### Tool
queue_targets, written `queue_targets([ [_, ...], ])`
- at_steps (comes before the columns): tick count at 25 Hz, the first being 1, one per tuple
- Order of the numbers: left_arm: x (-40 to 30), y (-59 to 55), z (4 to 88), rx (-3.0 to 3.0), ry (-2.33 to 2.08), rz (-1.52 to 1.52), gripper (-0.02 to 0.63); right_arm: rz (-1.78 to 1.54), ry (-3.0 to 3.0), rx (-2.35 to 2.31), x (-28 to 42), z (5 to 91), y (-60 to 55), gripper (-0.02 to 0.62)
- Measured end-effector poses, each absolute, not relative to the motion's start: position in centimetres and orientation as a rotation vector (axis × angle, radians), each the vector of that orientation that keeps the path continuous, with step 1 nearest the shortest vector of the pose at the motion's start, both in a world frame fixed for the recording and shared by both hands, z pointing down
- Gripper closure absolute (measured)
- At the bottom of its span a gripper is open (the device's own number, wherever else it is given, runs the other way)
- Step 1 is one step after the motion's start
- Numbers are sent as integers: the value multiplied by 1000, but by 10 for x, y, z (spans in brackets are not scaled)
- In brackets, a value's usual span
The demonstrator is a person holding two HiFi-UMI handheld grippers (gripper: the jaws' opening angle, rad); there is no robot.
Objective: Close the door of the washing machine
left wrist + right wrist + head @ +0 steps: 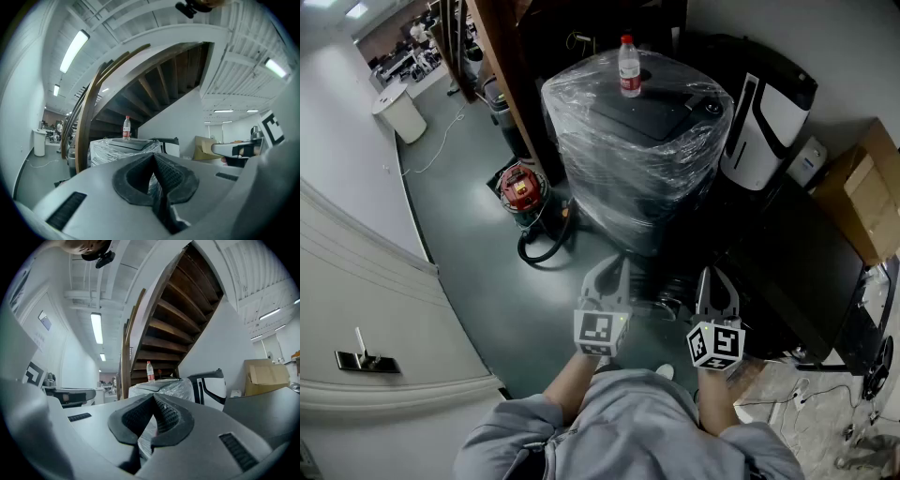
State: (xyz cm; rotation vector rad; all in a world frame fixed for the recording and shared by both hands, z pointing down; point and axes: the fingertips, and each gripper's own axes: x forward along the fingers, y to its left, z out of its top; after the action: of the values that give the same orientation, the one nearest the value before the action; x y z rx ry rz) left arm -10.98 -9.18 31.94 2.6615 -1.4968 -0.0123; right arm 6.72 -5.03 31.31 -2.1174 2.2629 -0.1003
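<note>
The washing machine (pixel 637 159) is wrapped in clear plastic film and stands ahead of me under a wooden staircase; it also shows in the left gripper view (pixel 117 149) and the right gripper view (pixel 165 387). Its dark lid on top lies flat, and a plastic bottle (pixel 629 66) with a red label stands on it. My left gripper (pixel 611 267) and right gripper (pixel 714 277) are held close to my body, side by side, well short of the machine. Both point level at it with jaws together and nothing between them (pixel 153 157) (pixel 153 397).
A red vacuum cleaner (pixel 521 187) with a black hose sits on the floor left of the machine. A white and black appliance (pixel 764 122) stands to its right, then a cardboard box (pixel 862 187). A white door (pixel 366 361) with a handle is at my left.
</note>
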Motion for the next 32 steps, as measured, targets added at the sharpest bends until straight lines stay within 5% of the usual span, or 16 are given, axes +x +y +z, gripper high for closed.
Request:
queue_targets([
  [32, -105, -86, 346, 2670, -1458, -13, 607, -80, 2442, -2115, 48, 361, -56, 594],
])
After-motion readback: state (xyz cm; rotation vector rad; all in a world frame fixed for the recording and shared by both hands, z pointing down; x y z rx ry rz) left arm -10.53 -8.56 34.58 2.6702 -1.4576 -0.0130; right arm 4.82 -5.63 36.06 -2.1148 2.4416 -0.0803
